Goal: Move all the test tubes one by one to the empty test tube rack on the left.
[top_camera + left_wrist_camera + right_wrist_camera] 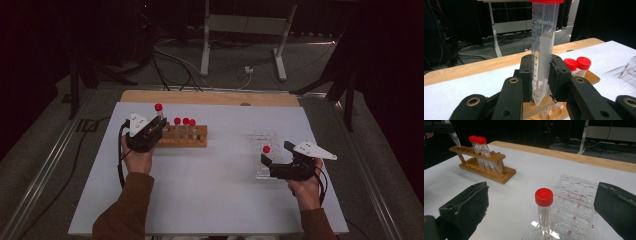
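Clenched on a red-capped tube (543, 50), the left hand-held gripper (541, 80) holds it just above the wooden rack (182, 137). Right hand-held gripper (541, 207) gapes, released, around another tube (544, 210) in the clear rack (576, 205); next, I judge, carry the lifted tube there

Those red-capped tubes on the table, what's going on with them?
A person holds a gripper in each hand and seems to be moving tubes between racks. The left gripper is shut on a tube, held upright with its tip just above the wooden rack, where three more tubes stand. The right gripper is open around a single tube standing in the clear rack, not touching it.
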`<state>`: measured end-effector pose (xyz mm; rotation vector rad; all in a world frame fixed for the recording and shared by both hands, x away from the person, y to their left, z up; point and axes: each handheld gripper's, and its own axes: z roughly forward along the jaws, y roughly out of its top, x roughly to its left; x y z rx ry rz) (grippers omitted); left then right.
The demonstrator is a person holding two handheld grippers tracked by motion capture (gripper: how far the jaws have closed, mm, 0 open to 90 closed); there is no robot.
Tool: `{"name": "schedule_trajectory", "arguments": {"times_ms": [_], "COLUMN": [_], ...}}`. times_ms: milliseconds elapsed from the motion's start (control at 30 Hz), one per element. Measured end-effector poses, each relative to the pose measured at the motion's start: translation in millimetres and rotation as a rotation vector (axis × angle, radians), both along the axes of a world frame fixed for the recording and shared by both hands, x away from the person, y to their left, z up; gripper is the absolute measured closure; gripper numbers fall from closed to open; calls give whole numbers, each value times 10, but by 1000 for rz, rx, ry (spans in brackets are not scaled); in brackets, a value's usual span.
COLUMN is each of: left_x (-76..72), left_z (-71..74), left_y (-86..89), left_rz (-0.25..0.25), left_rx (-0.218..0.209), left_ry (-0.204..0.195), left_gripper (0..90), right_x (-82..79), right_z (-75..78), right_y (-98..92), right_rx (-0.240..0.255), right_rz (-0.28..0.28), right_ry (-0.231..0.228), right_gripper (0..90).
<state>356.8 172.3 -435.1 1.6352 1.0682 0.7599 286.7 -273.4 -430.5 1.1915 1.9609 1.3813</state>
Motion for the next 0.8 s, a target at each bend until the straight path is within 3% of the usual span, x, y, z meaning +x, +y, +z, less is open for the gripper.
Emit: {"name": "schedule_trajectory", "arguments": {"times_ms": [400,800], "left_x": [111,179], "left_z": [-89,-185], "left_y": [5,-102], "left_rz": [43,36], "left_rx": [7,17], "left_ry": [27,43], "left_gripper": [754,753], "right_x": [0,-1], "right_z": [-7,-21], "right_y": [7,9], "right_rx": [0,2], "right_rz": [5,8], "right_ry": [0,2], "right_gripper": [0,0]}}
